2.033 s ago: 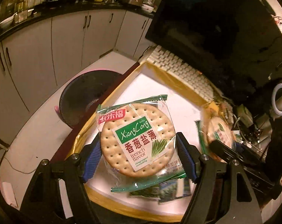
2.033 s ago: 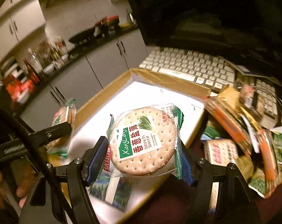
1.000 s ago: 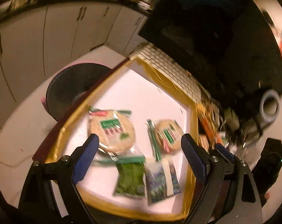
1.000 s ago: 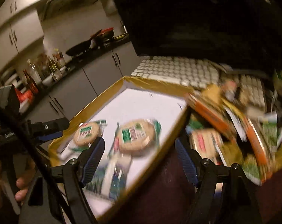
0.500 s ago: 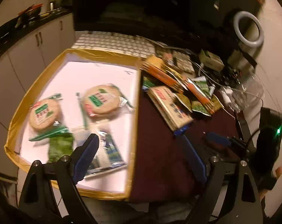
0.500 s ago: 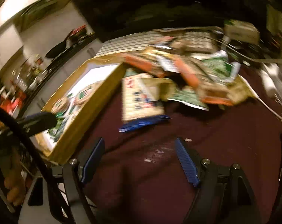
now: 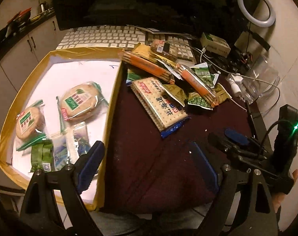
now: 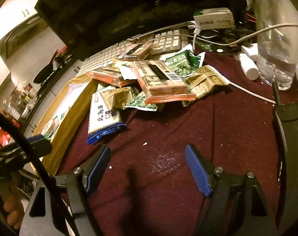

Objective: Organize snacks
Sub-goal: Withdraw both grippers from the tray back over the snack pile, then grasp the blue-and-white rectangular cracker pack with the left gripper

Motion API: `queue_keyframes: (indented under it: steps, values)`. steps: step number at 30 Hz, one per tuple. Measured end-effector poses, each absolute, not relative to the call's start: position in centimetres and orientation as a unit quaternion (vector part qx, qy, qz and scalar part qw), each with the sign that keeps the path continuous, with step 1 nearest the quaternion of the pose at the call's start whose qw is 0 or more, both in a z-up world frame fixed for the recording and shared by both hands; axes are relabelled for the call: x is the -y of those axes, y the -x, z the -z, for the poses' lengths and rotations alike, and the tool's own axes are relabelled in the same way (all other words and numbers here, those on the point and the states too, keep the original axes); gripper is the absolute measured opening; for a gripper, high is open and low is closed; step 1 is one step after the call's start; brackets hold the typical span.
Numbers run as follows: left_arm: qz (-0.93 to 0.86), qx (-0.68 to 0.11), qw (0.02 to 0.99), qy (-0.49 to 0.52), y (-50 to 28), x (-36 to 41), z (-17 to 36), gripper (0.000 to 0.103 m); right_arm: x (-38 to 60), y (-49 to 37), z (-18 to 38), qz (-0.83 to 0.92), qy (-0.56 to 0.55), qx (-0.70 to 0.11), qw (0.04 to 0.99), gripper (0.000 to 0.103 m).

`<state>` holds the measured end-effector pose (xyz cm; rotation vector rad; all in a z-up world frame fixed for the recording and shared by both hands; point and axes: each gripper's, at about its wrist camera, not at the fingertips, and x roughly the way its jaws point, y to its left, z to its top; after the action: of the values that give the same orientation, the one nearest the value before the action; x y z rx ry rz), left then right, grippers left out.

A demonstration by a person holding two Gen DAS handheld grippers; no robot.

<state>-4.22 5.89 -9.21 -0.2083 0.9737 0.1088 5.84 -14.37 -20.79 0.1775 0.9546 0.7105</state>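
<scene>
Both hand-held grippers are empty right now. The left hand-held gripper (image 7: 149,157) has its blue pads spread wide, hanging over the edge where the box (image 7: 111,106) meets the dark red tabletop (image 7: 149,157). The right hand-held gripper (image 8: 148,169) is spread wide too, hovering above bare tabletop just short of the snack pile.

Inside the yellow-rimmed box there are two round cracker packs (image 7: 81,102) lying side by side on the white bottom, plus a green packet (image 7: 40,157) and a bluish packet (image 7: 70,145) nearer the camera.

The loose pile sits on the tabletop just beside the box: a big cracker sleeve (image 7: 160,106) with a blue end, orange-edged packs (image 8: 160,82), green pea bags (image 7: 199,100), and some olive-gold wrappers (image 8: 204,80). Some of it leans onto the keyboard (image 7: 101,37) behind. A ring light (image 7: 256,7) and a clear plastic container (image 8: 275,39) are off to the right.
</scene>
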Motion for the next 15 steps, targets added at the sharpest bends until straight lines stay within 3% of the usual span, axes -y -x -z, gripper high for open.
queue_keyframes:
  steps: [5, 10, 15]
  values:
    - [-0.047, -0.483, 0.867, 0.109, 2.9, -5.3, 10.1, 0.090, 16.9, -7.7, 20.0, -0.351, -0.104, -0.451, 0.814, 0.079]
    - [-0.061, -0.500, 0.859, 0.090, 0.2, -4.6, 11.2, 0.089, 20.2, -10.5, 17.3, -0.345, -0.169, -0.378, 0.842, 0.079]
    - [-0.074, -0.514, 0.850, 0.090, -2.8, -3.9, 12.8, 0.089, 19.6, -12.6, 17.2, -0.332, -0.196, -0.366, 0.847, 0.079]
